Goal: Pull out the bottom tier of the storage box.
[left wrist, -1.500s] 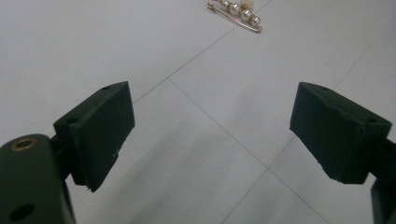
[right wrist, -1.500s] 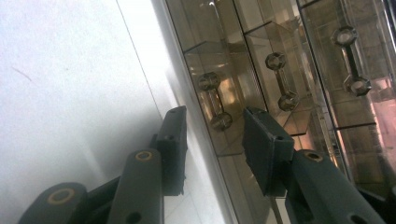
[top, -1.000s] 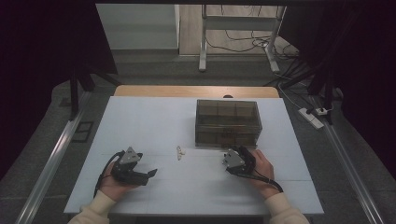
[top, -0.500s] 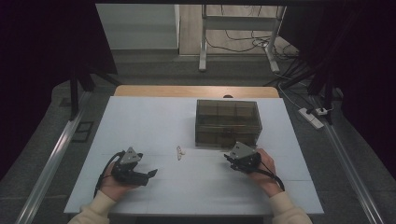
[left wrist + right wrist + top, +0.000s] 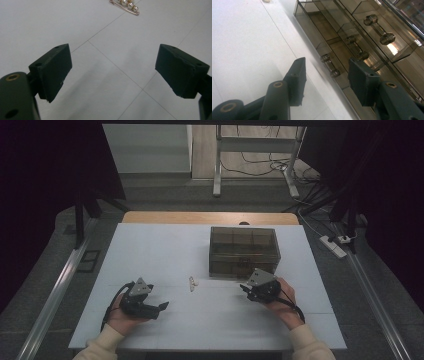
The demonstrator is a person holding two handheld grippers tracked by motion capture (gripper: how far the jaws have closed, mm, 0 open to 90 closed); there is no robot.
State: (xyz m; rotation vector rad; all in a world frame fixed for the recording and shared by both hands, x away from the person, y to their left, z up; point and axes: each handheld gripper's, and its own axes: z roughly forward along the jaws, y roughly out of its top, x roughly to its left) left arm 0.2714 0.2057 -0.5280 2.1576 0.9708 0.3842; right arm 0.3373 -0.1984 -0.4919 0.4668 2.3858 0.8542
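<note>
Because our right gripper (image 5: 248, 289) sits just in front of the smoky plastic drawer box (image 5: 243, 251) in the high view, a skewed approach could shove the box instead of catching a handle; our left gripper (image 5: 162, 306) lies low on the white table (image 5: 150, 245), forearm flat. Through the left gripper view, jaws gape wide, empty, the pearl pin (image 5: 126, 5) well ahead. Through the right gripper view, jaws have just been opening, half apart, framing the lowest drawer handle (image 5: 329, 65) untouched.
</note>
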